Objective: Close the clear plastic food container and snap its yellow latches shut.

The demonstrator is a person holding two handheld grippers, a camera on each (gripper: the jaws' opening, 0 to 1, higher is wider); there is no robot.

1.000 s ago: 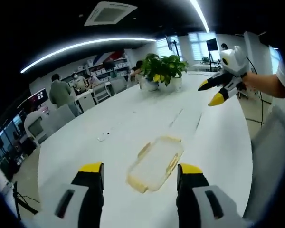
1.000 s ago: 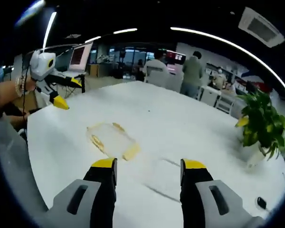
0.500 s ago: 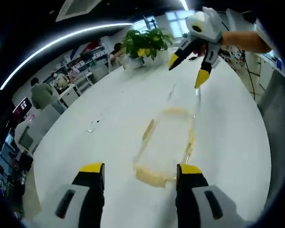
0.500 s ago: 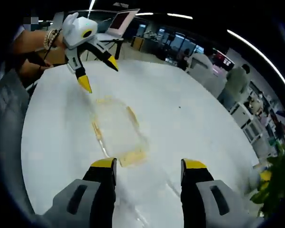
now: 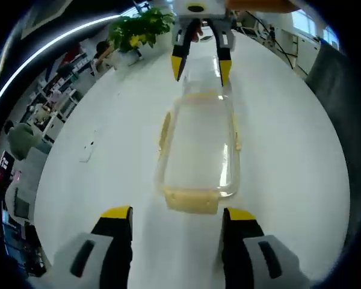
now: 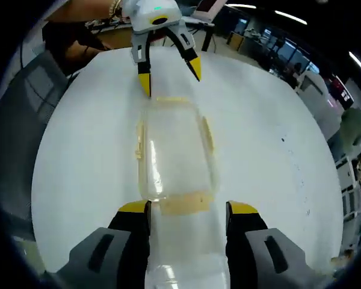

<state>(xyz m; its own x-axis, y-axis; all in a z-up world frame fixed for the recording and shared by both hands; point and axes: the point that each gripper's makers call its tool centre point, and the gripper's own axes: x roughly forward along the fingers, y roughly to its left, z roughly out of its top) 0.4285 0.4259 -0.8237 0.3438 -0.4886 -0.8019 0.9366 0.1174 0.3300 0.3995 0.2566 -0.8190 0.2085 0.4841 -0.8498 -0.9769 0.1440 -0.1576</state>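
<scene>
The clear plastic container lies flat on the white table with its clear lid resting on top. Yellow latches show at its near end and along both long sides. My left gripper stands open just short of that near end. My right gripper hangs open over the far end, held by a hand. In the right gripper view the container runs away from my open right gripper, whose jaws flank the near yellow latch. The left gripper is open at the far end.
A potted plant stands at the table's far end, and a small flat object lies to the left of the container. A grey chair sits by the table edge. Desks and people fill the room behind.
Both grippers have closed in on the container from opposite ends and now face each other along its length. The container has stayed in place and both stay open.
</scene>
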